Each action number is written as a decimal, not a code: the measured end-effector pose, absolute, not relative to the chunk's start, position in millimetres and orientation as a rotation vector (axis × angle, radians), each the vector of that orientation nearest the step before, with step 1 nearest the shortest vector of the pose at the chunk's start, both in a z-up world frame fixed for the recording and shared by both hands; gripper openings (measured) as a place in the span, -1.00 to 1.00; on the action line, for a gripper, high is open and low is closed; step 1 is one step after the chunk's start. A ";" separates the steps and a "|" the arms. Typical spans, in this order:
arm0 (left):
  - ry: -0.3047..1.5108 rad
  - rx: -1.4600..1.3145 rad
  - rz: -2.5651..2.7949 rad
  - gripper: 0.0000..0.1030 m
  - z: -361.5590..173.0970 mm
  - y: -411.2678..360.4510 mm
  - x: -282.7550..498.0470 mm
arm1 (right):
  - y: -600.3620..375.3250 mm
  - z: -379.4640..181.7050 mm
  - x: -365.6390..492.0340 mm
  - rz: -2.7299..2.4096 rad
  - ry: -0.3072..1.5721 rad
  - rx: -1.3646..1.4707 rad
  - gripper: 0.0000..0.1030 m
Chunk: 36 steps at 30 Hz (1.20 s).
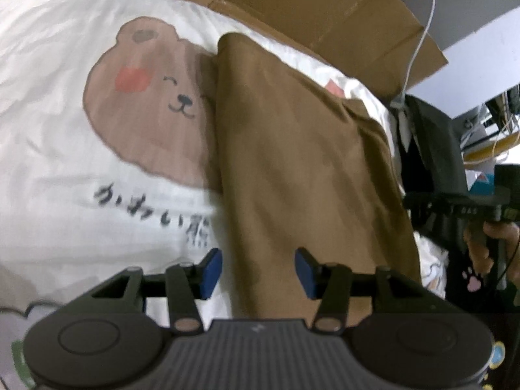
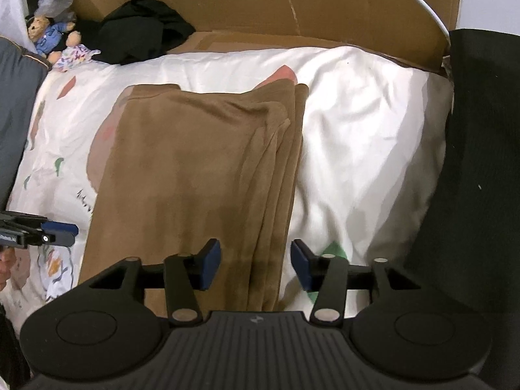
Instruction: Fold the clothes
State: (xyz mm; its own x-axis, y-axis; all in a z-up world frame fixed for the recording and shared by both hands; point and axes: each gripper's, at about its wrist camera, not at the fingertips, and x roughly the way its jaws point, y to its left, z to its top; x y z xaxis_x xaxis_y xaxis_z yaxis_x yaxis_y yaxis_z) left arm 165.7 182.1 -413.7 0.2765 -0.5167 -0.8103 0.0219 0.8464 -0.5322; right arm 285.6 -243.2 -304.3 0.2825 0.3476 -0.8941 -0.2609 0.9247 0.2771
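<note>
Brown fleece garment lies folded in long strip on bear-print bed cover, layered edges stacked at right. Left tongs and right tongs both spread, empty, hovering over near end. Soft, light, limp, likely to slump; best pinched through all layers at corner.

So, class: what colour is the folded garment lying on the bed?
Plain tan-brown, no pattern: the folded garment shows best in the right wrist view.
</note>
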 end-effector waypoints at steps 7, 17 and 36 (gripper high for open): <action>1.223 -0.465 -0.351 0.13 -421.5 181.3 188.0 | -235.7 -315.1 300.4 0.400 1.214 0.059 0.13; 1.191 -0.466 -0.338 0.15 -425.4 184.4 209.5 | -268.3 -321.8 314.7 0.394 1.206 0.133 0.24; 1.117 -0.540 -0.316 0.36 -419.1 199.3 249.5 | -286.1 -308.7 344.9 0.429 1.101 0.330 0.26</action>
